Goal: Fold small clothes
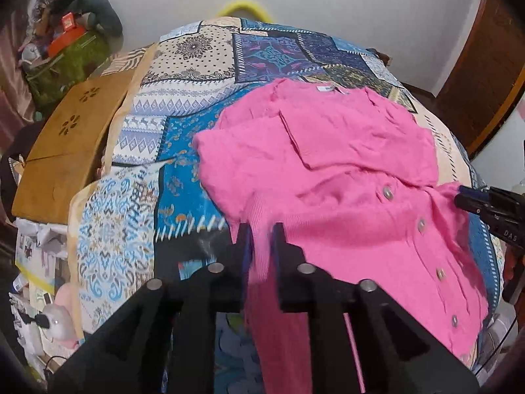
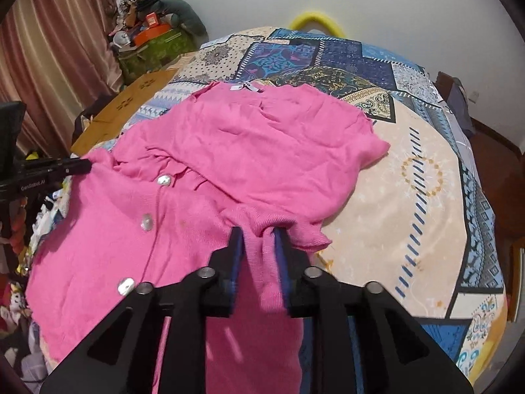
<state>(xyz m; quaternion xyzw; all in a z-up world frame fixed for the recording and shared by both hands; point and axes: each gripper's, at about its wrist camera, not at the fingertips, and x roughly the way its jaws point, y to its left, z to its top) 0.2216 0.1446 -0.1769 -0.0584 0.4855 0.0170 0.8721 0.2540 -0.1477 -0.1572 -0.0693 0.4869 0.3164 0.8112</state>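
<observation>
Two grippers hold one pink cardigan [image 1: 331, 177] at its near hem, over a bed covered by a patchwork bedspread [image 1: 183, 65]. The left gripper [image 1: 262, 233] has its jaws narrowly parted with a ribbed strip of the knit pinched between the pads, and the right gripper [image 2: 259, 233] pinches a bunched fold of the hem in the same way. The cardigan lies buttoned side up, its long axis running from the grippers away toward the far wall, collar and white label [image 2: 246, 87] at the far end, hem nearest the cameras. The row of pale buttons [image 1: 421, 225] follows that axis, between the two grippers. The far half rests wrinkled on the bedspread, with one sleeve folded across the chest; the near half is lifted off the bed and hangs down past the fingers. In each wrist view the other gripper shows at the side edge, touching the garment's opposite hem corner. A brown cardboard box [image 1: 69, 138] sits left of the bed.
</observation>
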